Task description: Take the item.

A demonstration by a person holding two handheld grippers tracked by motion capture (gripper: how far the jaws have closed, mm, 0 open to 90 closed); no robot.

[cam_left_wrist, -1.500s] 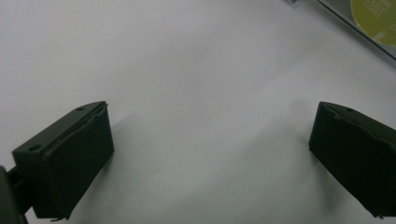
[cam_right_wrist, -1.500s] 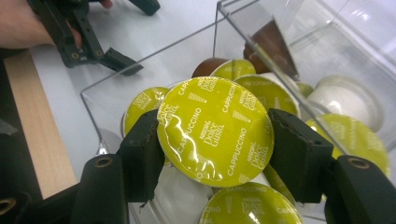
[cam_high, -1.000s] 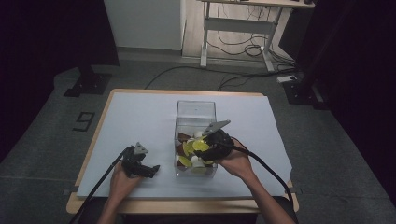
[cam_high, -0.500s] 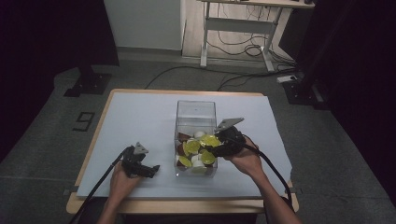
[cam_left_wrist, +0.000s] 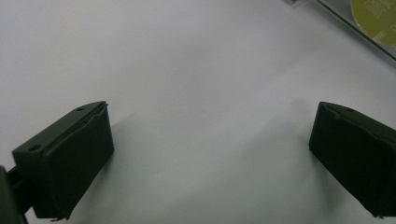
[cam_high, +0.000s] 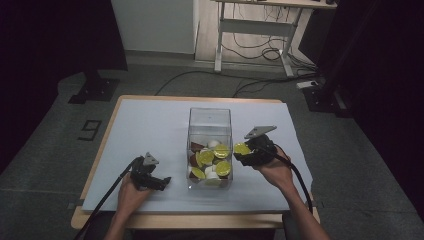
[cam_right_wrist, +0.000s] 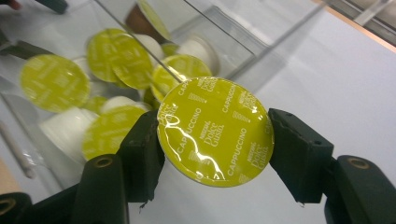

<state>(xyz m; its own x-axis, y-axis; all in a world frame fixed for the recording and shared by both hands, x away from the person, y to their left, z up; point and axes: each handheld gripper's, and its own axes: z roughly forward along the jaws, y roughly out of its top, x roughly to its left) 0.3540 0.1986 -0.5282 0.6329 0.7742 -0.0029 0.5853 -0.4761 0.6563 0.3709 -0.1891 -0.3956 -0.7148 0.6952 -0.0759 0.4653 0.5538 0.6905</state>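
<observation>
A clear plastic box stands mid-table and holds several coffee capsules with yellow-green lids, some white and brown. My right gripper is just right of the box, shut on one yellow-green capsule whose lid reads "cappuccino"; both pads press its sides. That capsule hangs outside the box's right wall. My left gripper rests low on the table left of the box, open, with only white table between its jaws.
The white table top has bare room left, right and behind the box. Its wooden front edge runs near the person's forearms. Beyond the table, cables and a desk frame stand on the floor.
My right gripper has carried the yellow-green capsule out of the box and to the right, past its right wall. The left gripper has stayed in place.
</observation>
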